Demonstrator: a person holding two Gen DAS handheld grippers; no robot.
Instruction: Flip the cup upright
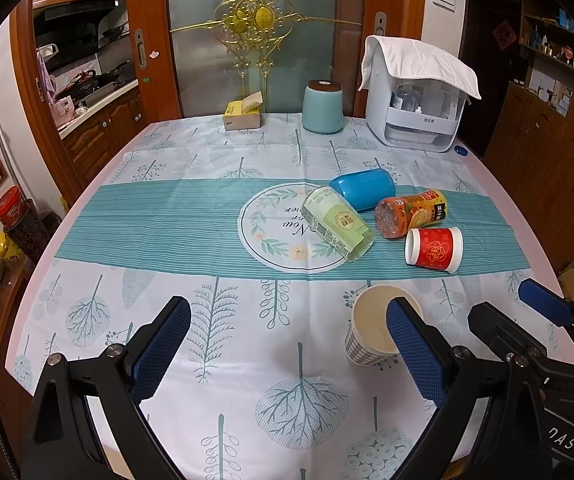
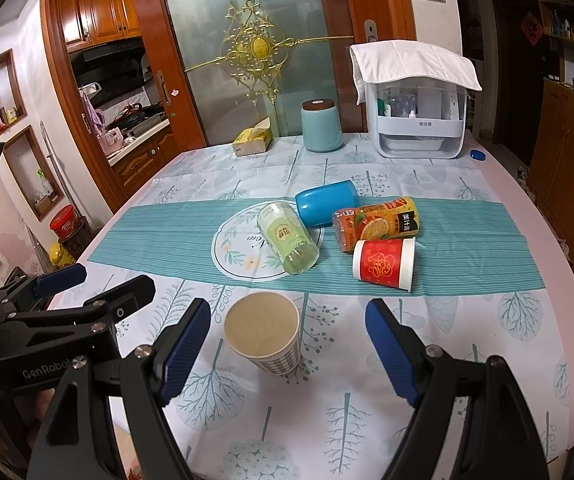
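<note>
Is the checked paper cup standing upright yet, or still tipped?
Upright. The checked cup stands on its base with its open mouth facing up, apart from both open grippers. It looks empty inside.

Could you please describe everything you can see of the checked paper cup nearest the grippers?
The grey-checked paper cup stands upright on the tree-print tablecloth, mouth open, with a plain tan inside that looks empty and a rolled white rim. It sits apart from the tipped items behind it. Both the left gripper and the right gripper are open; neither touches it.
</note>
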